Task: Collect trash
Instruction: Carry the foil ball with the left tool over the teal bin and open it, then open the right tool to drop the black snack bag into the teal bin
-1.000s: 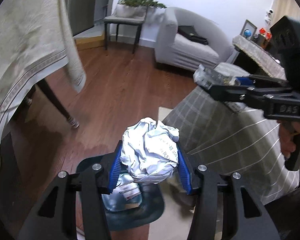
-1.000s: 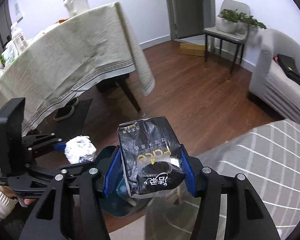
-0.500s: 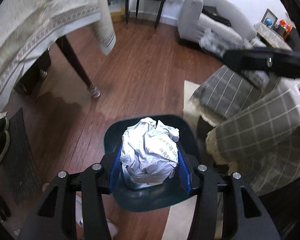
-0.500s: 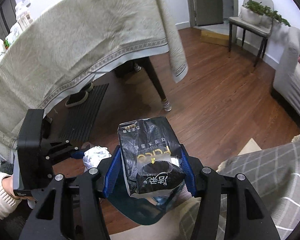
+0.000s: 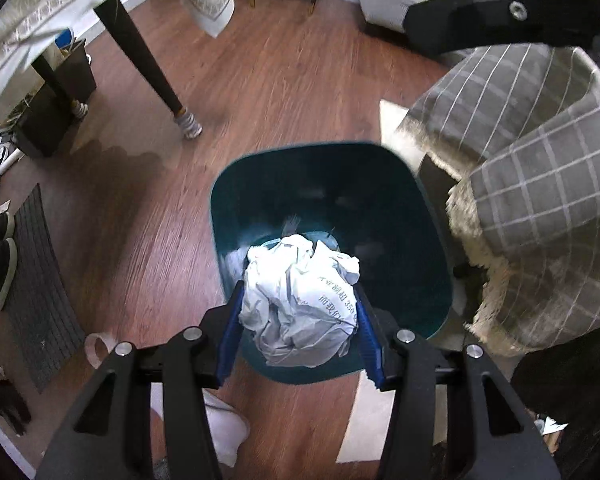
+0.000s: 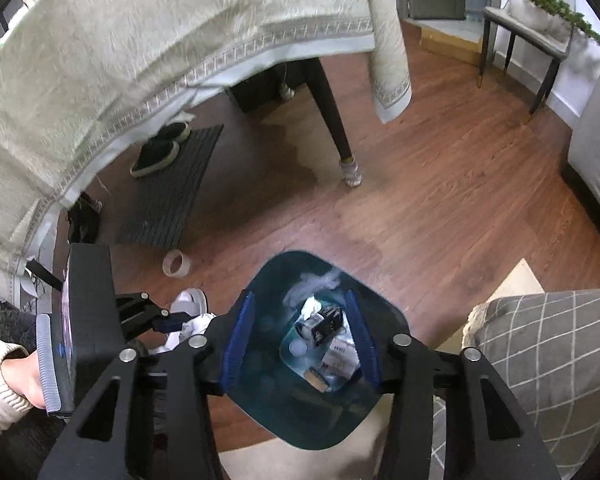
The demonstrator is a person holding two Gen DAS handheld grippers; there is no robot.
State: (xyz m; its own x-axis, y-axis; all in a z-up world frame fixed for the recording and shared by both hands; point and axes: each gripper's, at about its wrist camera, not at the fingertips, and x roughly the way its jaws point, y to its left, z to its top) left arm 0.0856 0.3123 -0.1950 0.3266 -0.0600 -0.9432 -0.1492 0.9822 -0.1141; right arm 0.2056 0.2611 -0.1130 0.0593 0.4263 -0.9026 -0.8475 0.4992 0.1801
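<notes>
Left wrist: crumpled paper [image 5: 300,300] clamped in left hand-held gripper [image 5: 298,334].

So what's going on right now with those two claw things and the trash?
Left gripper shut on crumpled paper, above the teal bin. Right gripper open, empty, over the bin; black packet lies inside. Nothing in the way.

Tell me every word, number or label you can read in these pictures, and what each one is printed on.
"350": upside-down digits among printed Chinese characters on the crumpled white paper ball held between the left gripper jaws; the characters are too distorted to read surely.
Small black packet lying inside the dark teal plastic bin: pale print, too small and blurred.
White label beside it in the bin: unreadable.
Nothing else carries readable text.
</notes>
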